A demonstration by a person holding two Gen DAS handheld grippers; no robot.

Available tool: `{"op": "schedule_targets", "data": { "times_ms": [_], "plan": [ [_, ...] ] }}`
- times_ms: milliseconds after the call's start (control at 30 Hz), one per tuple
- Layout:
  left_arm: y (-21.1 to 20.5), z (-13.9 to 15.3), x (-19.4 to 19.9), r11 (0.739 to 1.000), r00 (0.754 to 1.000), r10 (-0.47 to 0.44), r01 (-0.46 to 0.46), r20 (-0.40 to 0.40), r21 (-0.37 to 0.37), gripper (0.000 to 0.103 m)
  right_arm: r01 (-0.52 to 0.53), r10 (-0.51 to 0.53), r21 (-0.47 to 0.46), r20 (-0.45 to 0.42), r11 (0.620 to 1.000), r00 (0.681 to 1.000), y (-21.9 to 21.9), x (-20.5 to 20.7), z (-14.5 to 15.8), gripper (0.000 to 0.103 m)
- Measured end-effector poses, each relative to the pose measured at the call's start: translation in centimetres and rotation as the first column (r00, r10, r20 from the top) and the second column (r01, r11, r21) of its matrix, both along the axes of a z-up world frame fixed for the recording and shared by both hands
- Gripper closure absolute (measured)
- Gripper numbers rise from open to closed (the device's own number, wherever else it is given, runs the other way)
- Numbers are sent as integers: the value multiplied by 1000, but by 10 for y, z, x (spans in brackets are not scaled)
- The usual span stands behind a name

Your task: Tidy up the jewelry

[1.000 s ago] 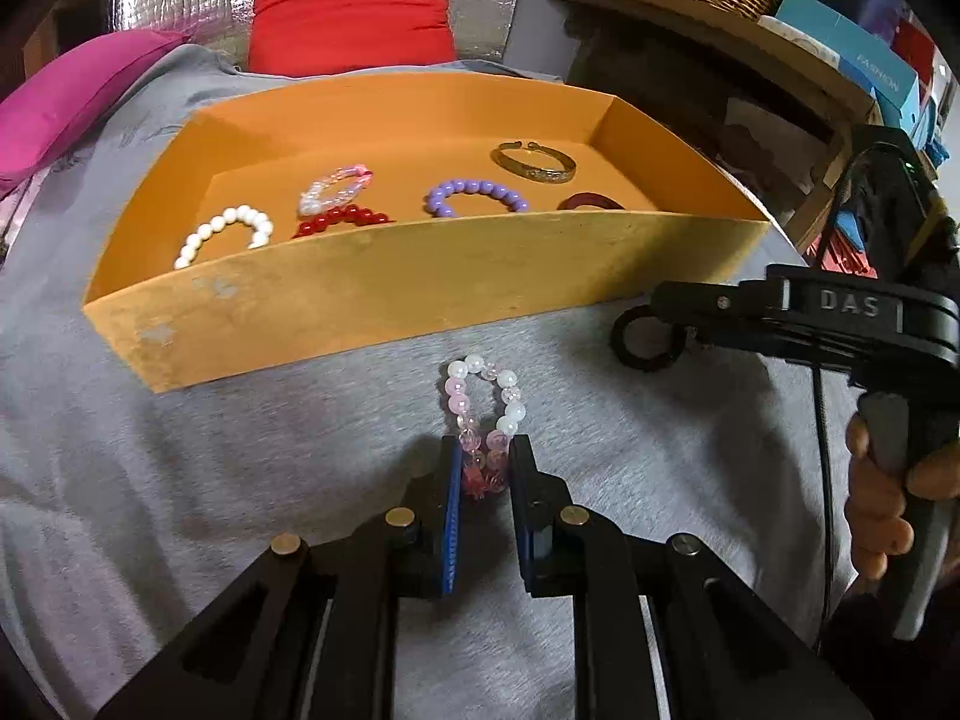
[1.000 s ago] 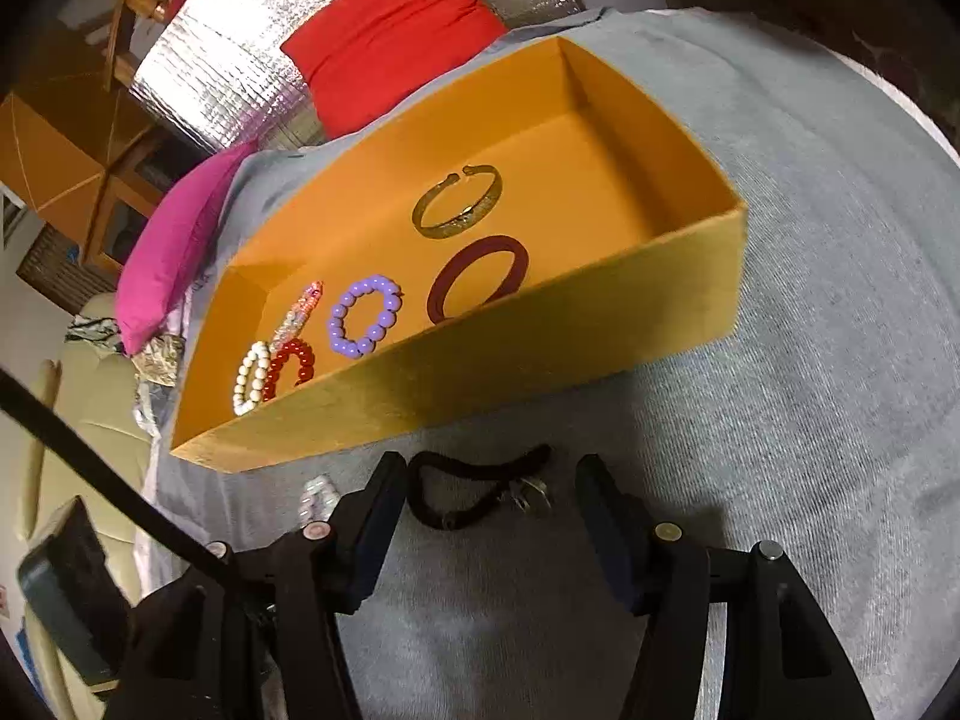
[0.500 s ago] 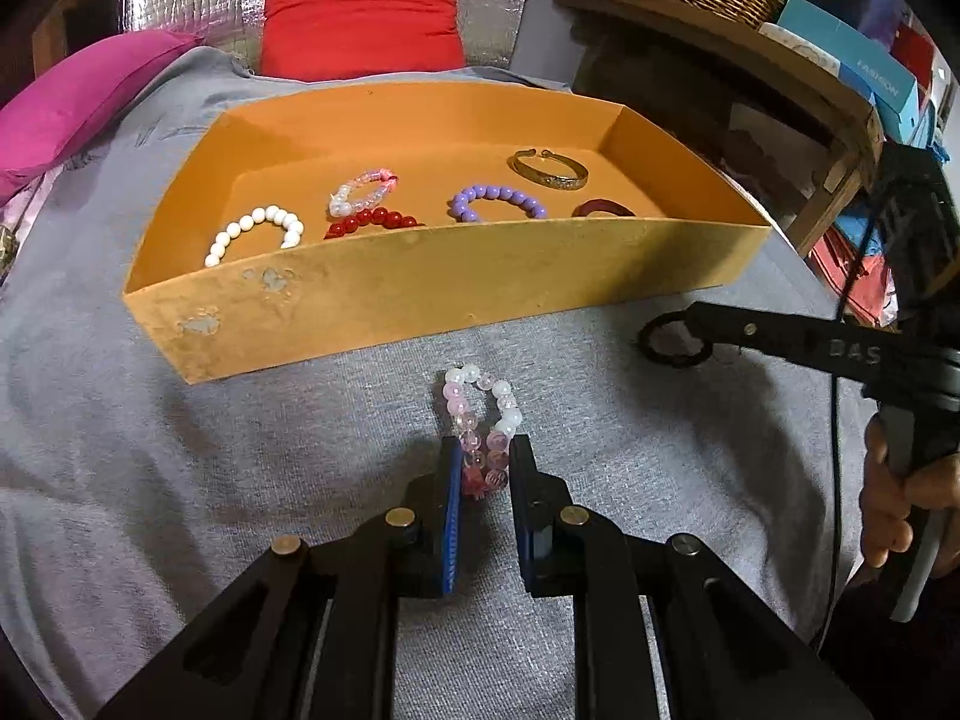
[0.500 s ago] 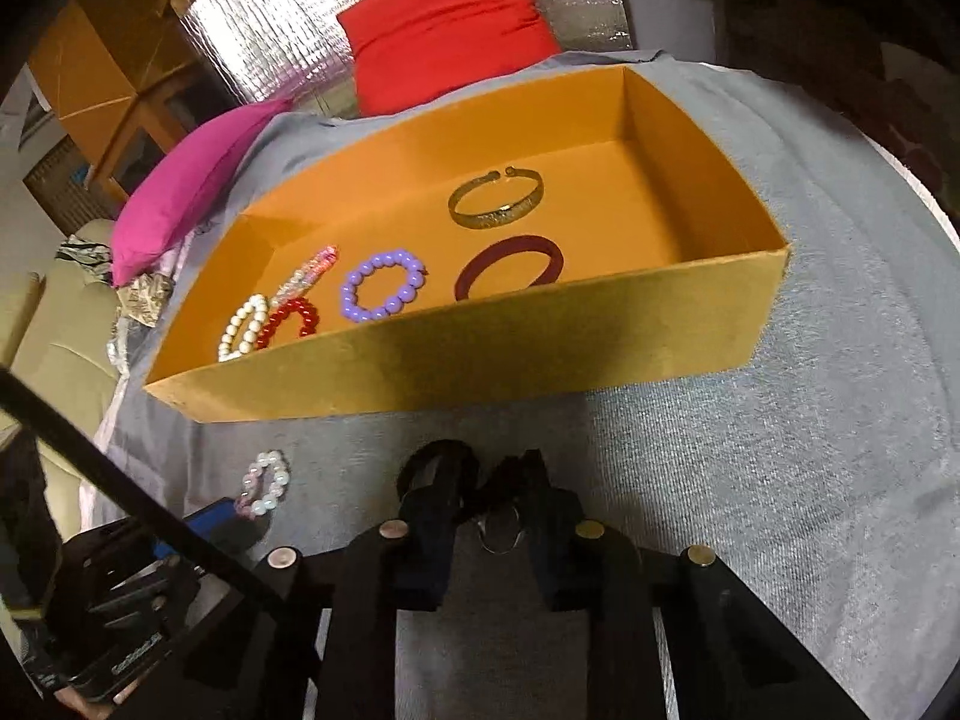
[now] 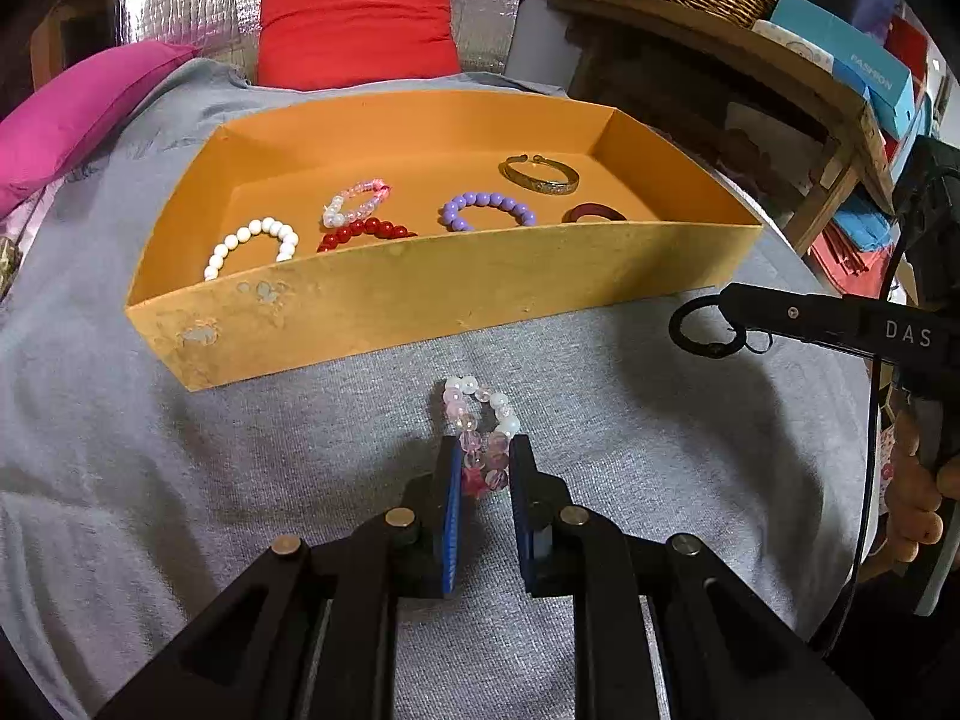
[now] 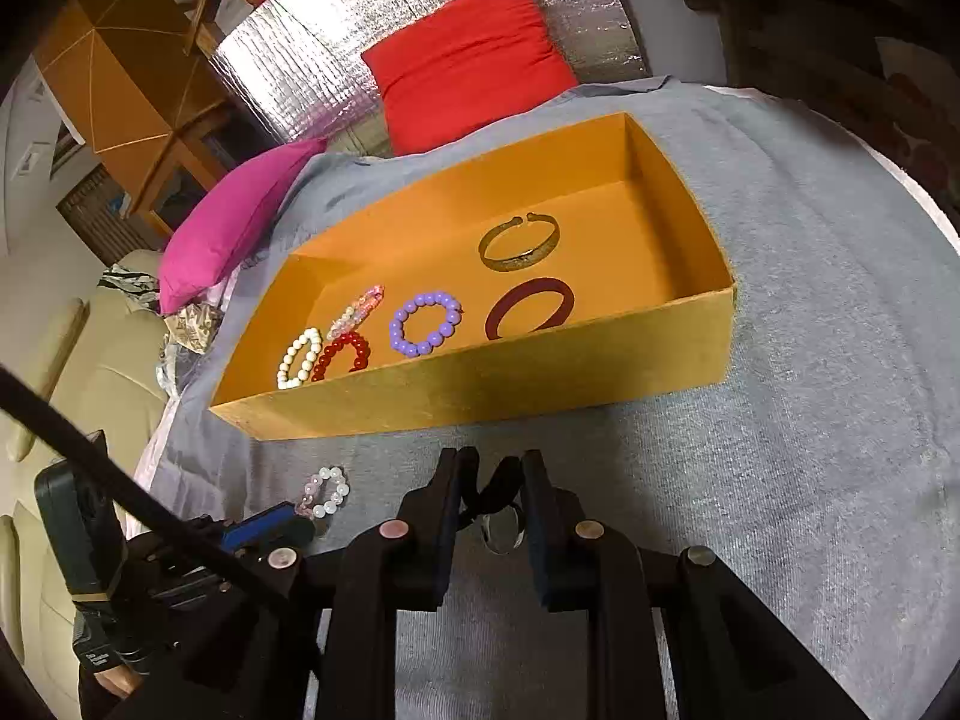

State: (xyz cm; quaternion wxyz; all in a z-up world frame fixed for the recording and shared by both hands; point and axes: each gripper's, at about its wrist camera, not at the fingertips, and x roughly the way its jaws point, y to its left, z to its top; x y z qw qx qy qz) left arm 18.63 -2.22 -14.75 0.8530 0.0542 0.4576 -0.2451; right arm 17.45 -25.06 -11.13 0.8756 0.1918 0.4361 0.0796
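A grey cloth (image 5: pixel 180 450) covers the worktop, and on it sits a long orange box (image 5: pixel 420 294) with low walls and scuffed patches on its near side. Inside the box lie six pieces well spread along the floor: a white bead bracelet (image 5: pixel 252 243) at the left end, a red bead bracelet (image 5: pixel 363 233) just beside it, a clear-and-pink bead bracelet (image 5: pixel 354 209) touching the red one from behind, a purple bead bracelet (image 5: pixel 487 210) in the middle, a dark red bangle (image 6: pixel 529 307) nearer the right, and a gold open cuff (image 5: pixel 541 175) behind that bangle.

In front of the box, the left tool (image 5: pixel 485 477) is closed on the near end of a pink and white bead bracelet (image 5: pixel 477 426), whose pale translucent beads loop forward over the cloth; whether the far end touches the cloth cannot be told. To the right, the right tool (image 6: pixel 492 483) is closed on a black cord loop (image 5: pixel 708 327) that juts past its fingertips; a small round silvery charm (image 6: pixel 503 531) hangs from the cord between the fingers.

A red cushion (image 5: pixel 354 18) and a magenta cushion (image 5: pixel 78 120) lie beyond the box.
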Motion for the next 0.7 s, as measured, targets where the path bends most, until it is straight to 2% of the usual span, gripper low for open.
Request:
{"op": "schedule_targets", "data": {
  "times_ms": [200, 467, 533, 567, 600, 633, 700],
  "plan": [
    [-7, -7, -1, 997, 1000, 13, -13, 8, 72, 86, 2, -3, -12, -53, 1000, 999, 4, 6, -13, 81],
    [-7, -11, -4, 993, 1000, 25, -27, 17, 119, 85, 19, -21, -25, -117, 1000, 993, 4, 11, -25, 78],
    [-8, -11, -5, 990, 999, 29, -32, 25, 137, 79, 20, -23, -25, -135, 999, 991, 4, 12, -28, 78],
    [-9, -11, -7, 988, 999, 31, -37, 36, 153, 73, 20, -23, -23, -147, 1000, 989, 5, 12, -30, 77],
    [-9, -11, -7, 986, 999, 34, -41, 42, 164, 64, 25, -27, -17, -168, 1000, 985, 4, 13, -32, 73],
    [-10, -11, -7, 985, 998, 37, -44, 45, 169, 60, 29, -30, -6, -187, 1000, 982, 3, 14, -34, 62],
    [-9, -11, -8, 983, 998, 40, -49, 50, 175, 51, 39, -33, 26, -185, 999, 982, 0, 14, -34, 53]
  ]
}}
